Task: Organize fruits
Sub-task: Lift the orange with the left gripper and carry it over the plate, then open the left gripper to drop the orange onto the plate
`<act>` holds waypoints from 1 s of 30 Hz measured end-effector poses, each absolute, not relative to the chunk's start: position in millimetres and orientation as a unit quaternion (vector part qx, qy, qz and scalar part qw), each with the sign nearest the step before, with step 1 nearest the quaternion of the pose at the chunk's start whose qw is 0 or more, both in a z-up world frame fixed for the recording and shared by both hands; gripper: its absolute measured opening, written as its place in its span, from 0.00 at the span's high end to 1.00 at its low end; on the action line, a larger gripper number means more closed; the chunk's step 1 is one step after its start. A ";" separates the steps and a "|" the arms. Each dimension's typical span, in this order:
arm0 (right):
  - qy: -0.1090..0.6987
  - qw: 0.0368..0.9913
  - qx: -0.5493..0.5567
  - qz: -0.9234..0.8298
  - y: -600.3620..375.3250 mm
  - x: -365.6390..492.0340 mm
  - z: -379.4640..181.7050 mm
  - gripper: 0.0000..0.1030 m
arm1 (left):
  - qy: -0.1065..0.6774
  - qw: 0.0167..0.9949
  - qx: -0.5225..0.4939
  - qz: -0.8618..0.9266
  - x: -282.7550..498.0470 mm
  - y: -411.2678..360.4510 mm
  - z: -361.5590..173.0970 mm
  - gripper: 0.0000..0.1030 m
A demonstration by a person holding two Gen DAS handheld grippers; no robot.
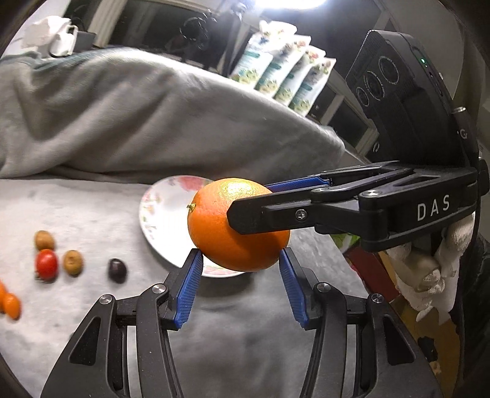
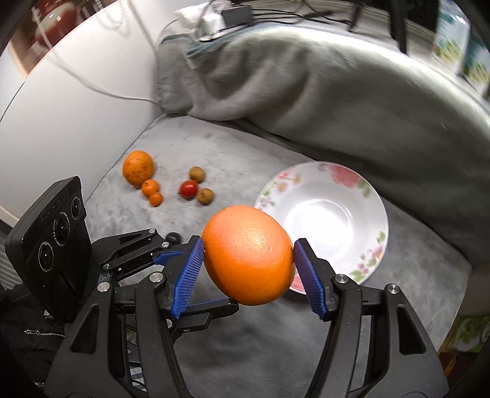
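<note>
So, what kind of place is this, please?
Probably a home living room or bedroom: a soft grey cushioned surface with a grey blanket, a flowered plate, and cables and chargers behind.

Legible marking: white letters "DAS" on the black body of the right gripper. Pouch and camera-module print unreadable.

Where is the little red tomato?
In the right wrist view, the red tomato lies on the grey blanket, left of the flowered plate, between two brown fruits.
</note>
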State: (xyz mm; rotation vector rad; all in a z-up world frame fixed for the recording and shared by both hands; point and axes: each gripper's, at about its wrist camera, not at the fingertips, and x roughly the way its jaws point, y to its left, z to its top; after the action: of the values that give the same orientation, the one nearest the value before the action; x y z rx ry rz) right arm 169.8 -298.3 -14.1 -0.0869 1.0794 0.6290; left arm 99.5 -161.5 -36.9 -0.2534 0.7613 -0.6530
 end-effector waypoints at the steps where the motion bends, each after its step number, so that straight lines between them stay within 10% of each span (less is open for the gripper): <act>1: 0.506 0.811 -0.035 0.292 -303.5 171.1 -17.3 0.38 | 0.368 0.867 -0.120 -0.314 101.4 -165.3 -39.0 0.50; 30: 0.497 0.828 0.034 0.259 -337.8 192.7 -46.5 0.38 | 0.387 0.868 -0.076 -0.303 118.7 -170.7 -56.0 0.51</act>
State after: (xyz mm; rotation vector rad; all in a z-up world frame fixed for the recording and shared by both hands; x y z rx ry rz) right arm 192.7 -337.8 -46.5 0.0719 1.0544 0.5489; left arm 118.7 -170.7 -56.0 -0.1601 0.8094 -0.6349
